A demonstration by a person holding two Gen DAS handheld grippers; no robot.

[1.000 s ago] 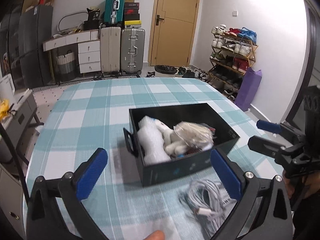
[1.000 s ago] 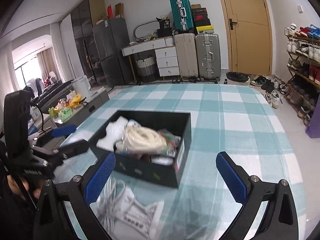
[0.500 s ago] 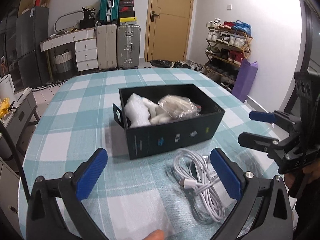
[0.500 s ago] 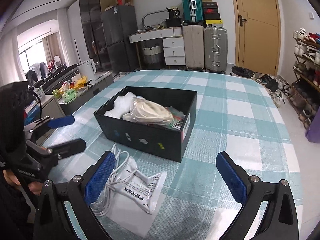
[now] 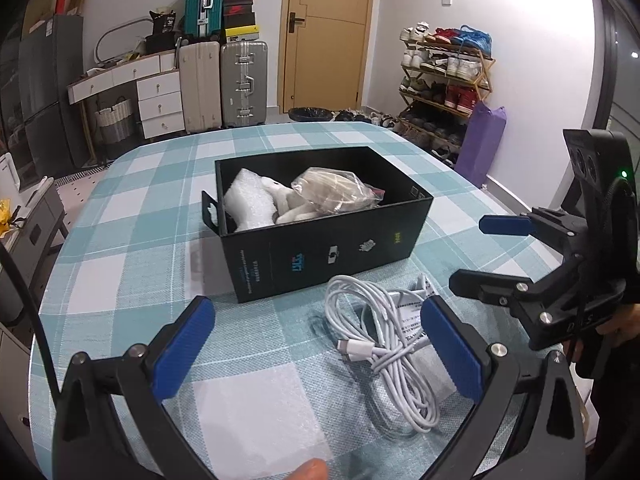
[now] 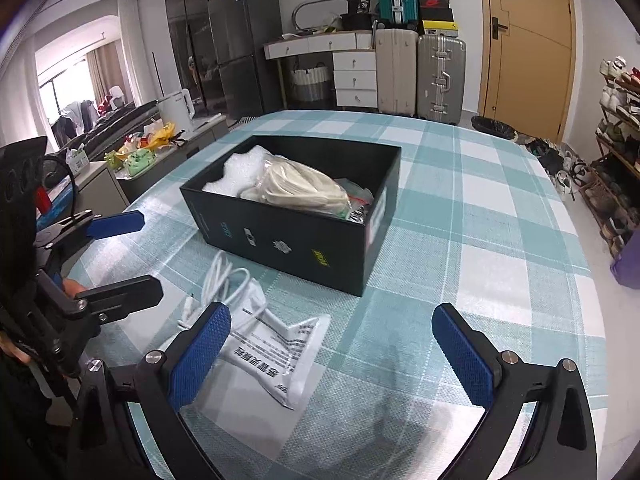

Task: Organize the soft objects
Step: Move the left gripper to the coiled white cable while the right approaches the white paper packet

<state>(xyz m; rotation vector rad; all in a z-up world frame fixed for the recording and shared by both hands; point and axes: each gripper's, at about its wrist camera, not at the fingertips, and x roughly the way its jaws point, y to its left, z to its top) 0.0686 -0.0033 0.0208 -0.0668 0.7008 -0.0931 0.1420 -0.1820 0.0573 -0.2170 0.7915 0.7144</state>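
**2 grippers hover over cable beside packed box**

2 handheld grippers hang with jaws spread wide, grasping nothing, above a checked tablecloth (image 5: 120, 248). The left gripper (image 5: 316, 356) frames a coiled white cable (image 5: 384, 320) lying on a printed plastic bag (image 6: 276, 344), just in front of a black box (image 5: 320, 248). The right gripper (image 6: 332, 354) sits to the cable's right. Inside the box lie white foam (image 5: 248, 204) and a bagged cream bundle (image 5: 336, 192).

The box (image 5: 320, 240) sits on the table (image 5: 120, 248) ahead of the left fingers (image 5: 182, 346). The cable (image 5: 384, 332) lies before it, by the right-hand finger, on a bag (image 6: 280, 344).
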